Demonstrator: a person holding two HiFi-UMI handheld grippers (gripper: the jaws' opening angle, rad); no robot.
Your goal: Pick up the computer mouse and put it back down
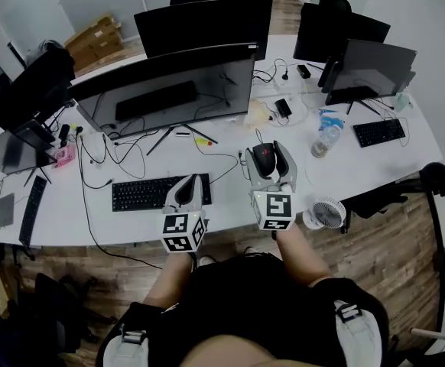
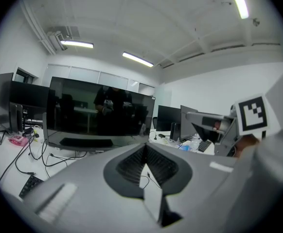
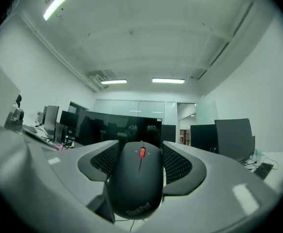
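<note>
Scene: A person at a white office desk (image 1: 345,167) works two hand-held grippers in front of a wide monitor (image 1: 169,90).
Right gripper (image 1: 267,153): Its jaws are clamped on the sides of the black computer mouse (image 3: 136,178), which sits nose-forward between the ribbed pads.
Left gripper (image 1: 188,183): Its jaws are together with nothing between them, and it hangs over the right end of the keyboard (image 1: 142,193).
Mouse position: It is right of the keyboard and in front of the monitor's right side. Whether it rests on the desk or is raised just off it cannot be told.
Stage: The clamp fits either a mouse just gripped for lifting or one brought back down for release.
Risk, slip: The smooth, rounded shell could probably squirm out of the pads if the squeeze eases in mid-air.
Risk, cord: A thin cord (image 1: 258,137) runs back from the mouse towards the monitor. A long pull could draw it taut and tug the mouse askew.
Risk, neighbours: A water bottle (image 1: 326,140) and a small fan (image 1: 328,212) stand to the right, so a wide swing could knock them.
</note>
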